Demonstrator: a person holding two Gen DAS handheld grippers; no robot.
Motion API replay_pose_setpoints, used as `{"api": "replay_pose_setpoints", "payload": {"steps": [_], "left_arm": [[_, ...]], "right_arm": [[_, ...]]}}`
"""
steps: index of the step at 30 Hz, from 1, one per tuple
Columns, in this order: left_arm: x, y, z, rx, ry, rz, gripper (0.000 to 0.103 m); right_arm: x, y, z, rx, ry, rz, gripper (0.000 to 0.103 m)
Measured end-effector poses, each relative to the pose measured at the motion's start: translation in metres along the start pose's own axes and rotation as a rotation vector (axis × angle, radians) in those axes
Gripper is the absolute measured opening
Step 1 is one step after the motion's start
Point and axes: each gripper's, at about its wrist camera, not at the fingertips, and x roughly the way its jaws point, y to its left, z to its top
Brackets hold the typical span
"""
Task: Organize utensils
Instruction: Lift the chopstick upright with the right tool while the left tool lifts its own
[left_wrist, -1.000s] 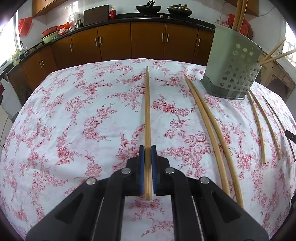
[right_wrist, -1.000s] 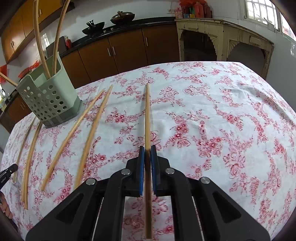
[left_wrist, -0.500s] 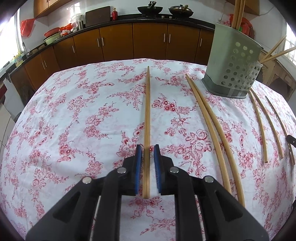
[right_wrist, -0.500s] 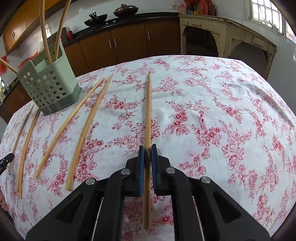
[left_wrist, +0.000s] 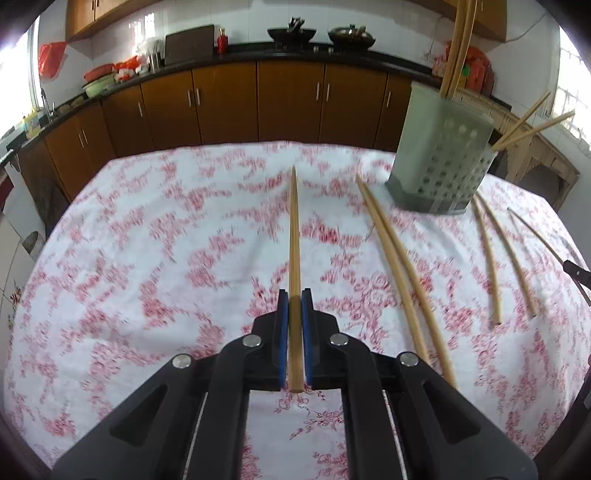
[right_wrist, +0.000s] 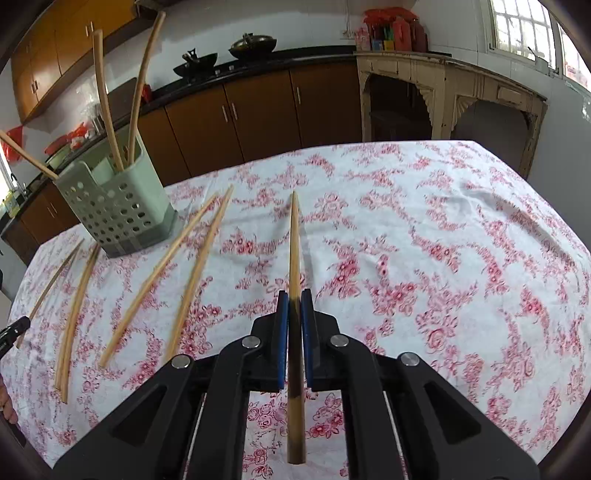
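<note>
Left wrist: left tool (left_wrist: 294, 306) clamped on a plain wooden chopstick (left_wrist: 294, 236), long axis toward 12 o'clock over the floral counter (left_wrist: 147, 258). Right tool (right_wrist: 294, 306) likewise grips a chopstick (right_wrist: 294, 251), tip at 12. Holder (right_wrist: 114, 210) at 10 o'clock.

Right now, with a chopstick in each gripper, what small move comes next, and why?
Probably carry both toward the holder. The left gripper and right gripper are each shut on a chopstick, and the holder already has some standing in it.
</note>
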Motion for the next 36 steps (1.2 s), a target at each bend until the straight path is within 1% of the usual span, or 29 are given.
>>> {"api": "replay_pose_setpoints", "payload": {"steps": [5,8,16,25,31,36], "left_arm": [[-0.023,0.002,0.013,-0.009,-0.069,0.002,0.008],[-0.034,0.003,0.020,-0.026,-0.109,-0.004,0.008],[-0.057,0.003,0.039,-0.061,-0.214,-0.024,0.008],[-0.076,-0.003,0.055,-0.062,-0.322,-0.035,0.008],[-0.087,-0.003,0.064,-0.066,-0.371,-0.040,0.008],[-0.094,-0.004,0.067,-0.067,-0.391,-0.041,0.008]], "right_arm": [[-0.006,-0.004,0.004,0.012,-0.011,0.007,0.008],[-0.012,-0.005,0.006,0.027,-0.035,0.012,0.008],[-0.034,-0.003,0.021,0.030,-0.152,0.032,0.008],[-0.057,0.002,0.038,0.006,-0.307,0.033,0.007],[-0.069,0.002,0.046,0.011,-0.378,0.047,0.007],[-0.073,0.003,0.048,0.017,-0.400,0.049,0.007]]}}
